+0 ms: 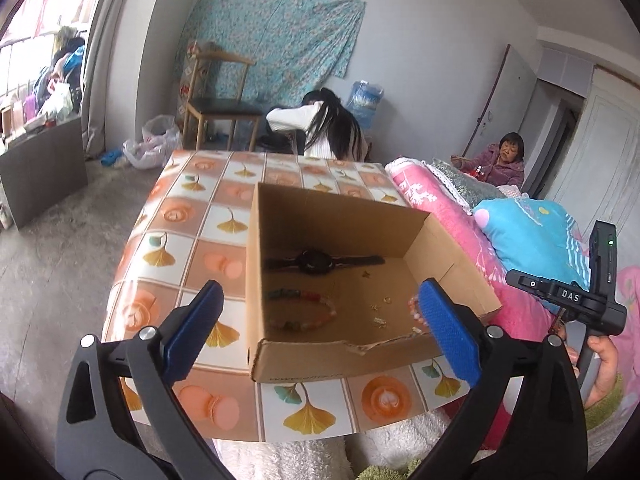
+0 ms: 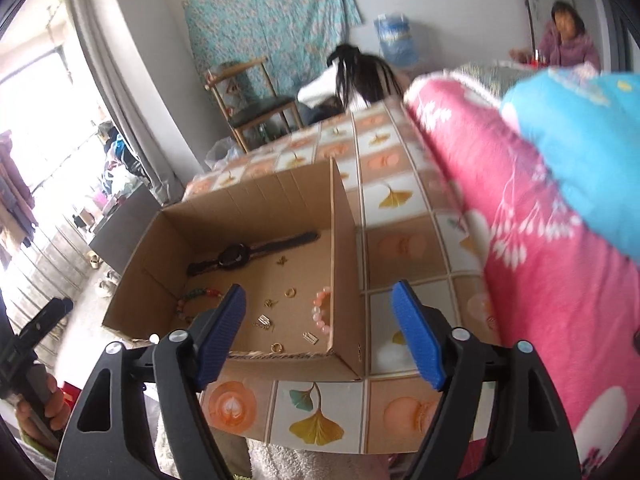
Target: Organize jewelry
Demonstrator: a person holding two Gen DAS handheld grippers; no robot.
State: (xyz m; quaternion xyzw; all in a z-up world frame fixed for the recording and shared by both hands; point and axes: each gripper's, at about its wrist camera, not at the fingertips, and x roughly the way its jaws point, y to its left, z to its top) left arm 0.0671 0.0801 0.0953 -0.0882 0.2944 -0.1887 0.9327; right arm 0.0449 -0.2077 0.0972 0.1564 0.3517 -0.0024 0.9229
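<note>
Cardboard box (image 1: 340, 344), open-topped, on the patterned table (image 1: 192, 216), directly ahead of and below both claws. Contents, loose on its floor: a black watch (image 1: 316, 261) toward the far wall; a multicoloured bead bracelet (image 1: 304, 308) nearer, ahead of the left claw (image 1: 320, 324); a pink bead bracelet (image 2: 322, 312) against the box's right wall, between the fingers of the right claw (image 2: 320, 328) as seen from its camera; gold rings (image 2: 291, 292) and small gold pieces (image 2: 264, 320) scattered between the two bracelets. Left claw: spread wide, empty, fingers straddling the box's near wall without touching. Right claw: open, empty, above the box's near right corner. Surroundings: pink floral quilt (image 2: 540, 280) and blue pillow (image 2: 592, 152) right of the claws, beside the table; wooden chair (image 1: 220, 96) beyond the table; two persons farther back.
</note>
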